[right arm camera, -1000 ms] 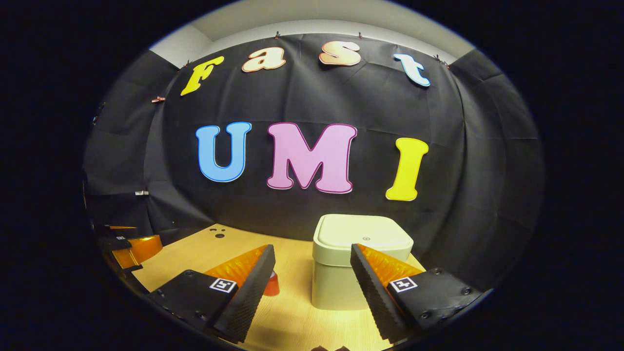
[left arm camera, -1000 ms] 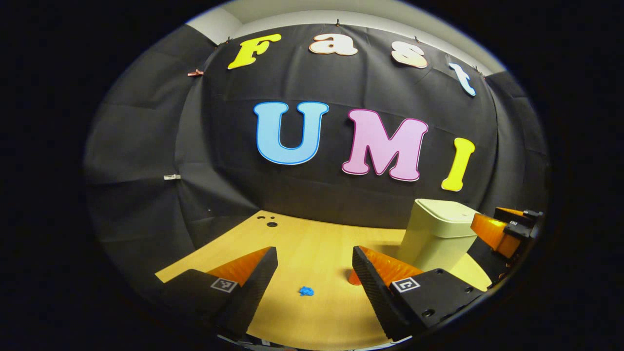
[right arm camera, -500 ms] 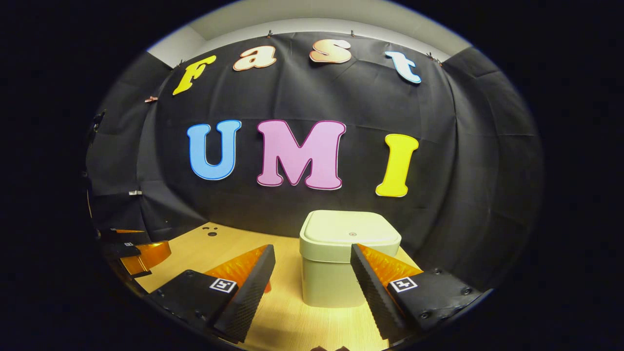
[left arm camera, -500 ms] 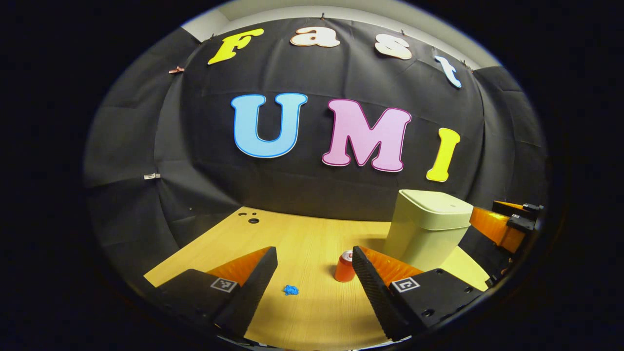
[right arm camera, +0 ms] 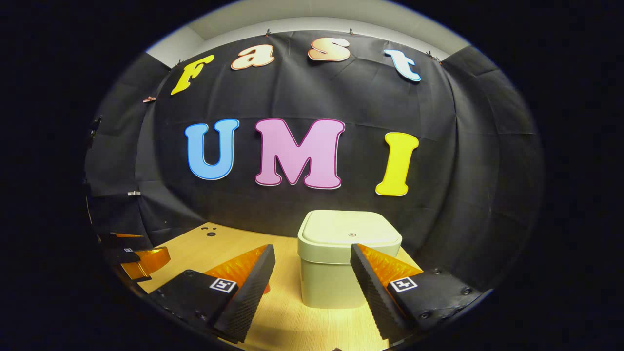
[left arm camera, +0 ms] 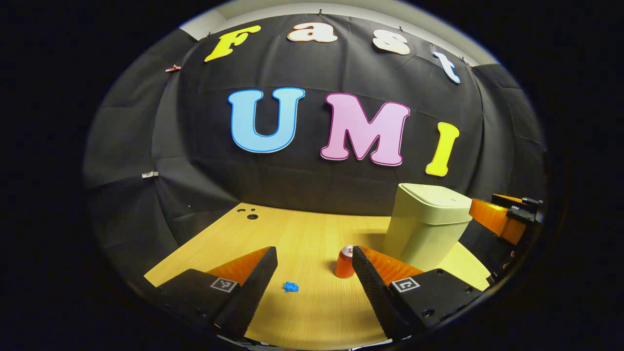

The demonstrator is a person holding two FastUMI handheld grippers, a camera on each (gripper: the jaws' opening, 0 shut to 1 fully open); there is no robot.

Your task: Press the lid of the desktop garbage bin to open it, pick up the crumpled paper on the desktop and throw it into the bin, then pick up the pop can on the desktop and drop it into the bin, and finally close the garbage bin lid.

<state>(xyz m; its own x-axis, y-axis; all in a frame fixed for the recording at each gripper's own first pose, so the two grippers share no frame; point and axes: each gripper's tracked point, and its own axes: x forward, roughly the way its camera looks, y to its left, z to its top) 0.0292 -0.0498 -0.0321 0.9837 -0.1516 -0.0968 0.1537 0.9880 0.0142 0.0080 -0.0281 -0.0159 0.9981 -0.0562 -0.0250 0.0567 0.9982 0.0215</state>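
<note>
Pop can (left arm camera: 345, 262) newly unhidden beside open left hand-held gripper (left arm camera: 314, 265); bin (right arm camera: 348, 258) shut.

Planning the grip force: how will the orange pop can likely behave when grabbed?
The pop can stands upright on the table, so a high sideways nudge would probably tip it, then it would roll. Its smooth round wall looks slippery and probably dents easily; squeeze gently across the middle.

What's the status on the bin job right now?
Left tool open, right tool open, both empty. Bin lid shut. Paper, can on desk. Nothing blocking.
</note>
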